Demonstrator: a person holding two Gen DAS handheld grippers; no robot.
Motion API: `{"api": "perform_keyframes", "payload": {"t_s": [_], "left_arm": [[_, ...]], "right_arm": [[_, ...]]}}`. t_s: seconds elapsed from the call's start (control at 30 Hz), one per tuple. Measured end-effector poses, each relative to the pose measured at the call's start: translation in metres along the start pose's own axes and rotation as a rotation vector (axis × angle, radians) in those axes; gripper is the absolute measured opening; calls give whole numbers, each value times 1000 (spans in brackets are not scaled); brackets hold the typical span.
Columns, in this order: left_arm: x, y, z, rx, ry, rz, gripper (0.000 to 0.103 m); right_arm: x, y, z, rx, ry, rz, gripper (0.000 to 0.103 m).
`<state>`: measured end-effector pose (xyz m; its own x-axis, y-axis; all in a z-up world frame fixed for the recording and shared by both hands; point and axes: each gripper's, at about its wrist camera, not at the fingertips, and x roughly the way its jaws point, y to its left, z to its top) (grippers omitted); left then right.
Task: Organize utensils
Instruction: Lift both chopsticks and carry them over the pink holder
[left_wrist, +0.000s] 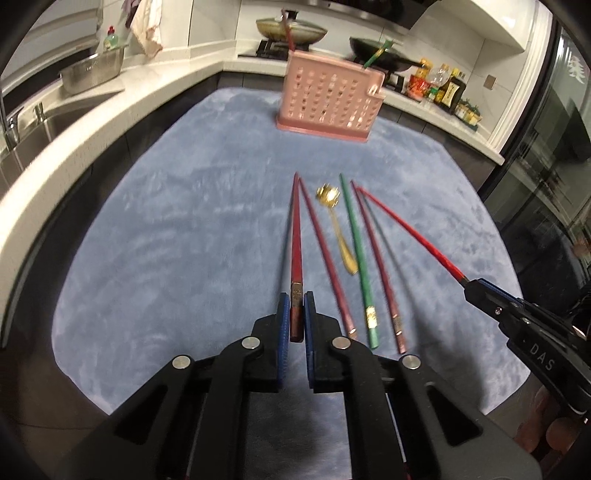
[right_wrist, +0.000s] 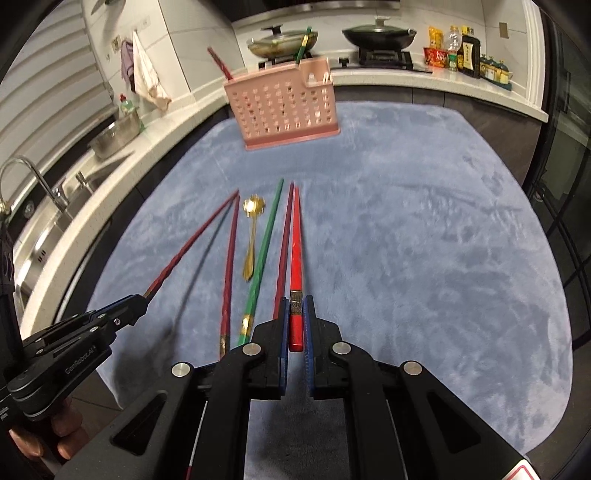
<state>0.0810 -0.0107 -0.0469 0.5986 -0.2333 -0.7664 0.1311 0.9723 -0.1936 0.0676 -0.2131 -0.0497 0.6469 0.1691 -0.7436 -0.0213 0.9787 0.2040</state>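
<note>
A blue plush cloth (left_wrist: 166, 221) covered the work surface under both grippers. Far ahead of the fingers, near the far edge of the cloth, stood the pink perforated utensil holder (left_wrist: 328, 99), upright, with a dark red chopstick (left_wrist: 287, 31) and a green one (left_wrist: 376, 53) already sticking out of it.

The left gripper (left_wrist: 296, 314) was clamped on the thick end of a dark red chopstick (left_wrist: 295, 236), whose thin end pointed forward, away from the fingers. The right gripper (right_wrist: 295, 317) was clamped in the same way on a bright red chopstick (right_wrist: 296, 243), also pointing forward from between its blue pads (right_wrist: 283, 325).

Between the two held sticks, the other utensils lay on the cloth, ahead of the fingertips: a maroon chopstick (left_wrist: 325, 251) just to the right of the left gripper's fingers, then a green chopstick (left_wrist: 356, 251) with a gold band, and one more maroon chopstick (left_wrist: 373, 254) beside it. The smallest thing, a gold spoon (left_wrist: 336, 225), lay between the first maroon stick and the green one, with its bowl at the far end.
</note>
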Motion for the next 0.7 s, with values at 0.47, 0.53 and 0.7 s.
{"api": "perform_keyframes", "payload": {"t_s": [0.47,0.53,0.7], "left_arm": [[-51,-7,77,18,-182,6,7],[-56,-8,91,21,-212,10,7],[-60,-11,122,24,-262,8,7]], "right_arm": [[-47,-9,69,21,-177,21,7],[-52,-9,79,19,-204,18,7],[-60,-12,108,20,-267,9,7]]}}
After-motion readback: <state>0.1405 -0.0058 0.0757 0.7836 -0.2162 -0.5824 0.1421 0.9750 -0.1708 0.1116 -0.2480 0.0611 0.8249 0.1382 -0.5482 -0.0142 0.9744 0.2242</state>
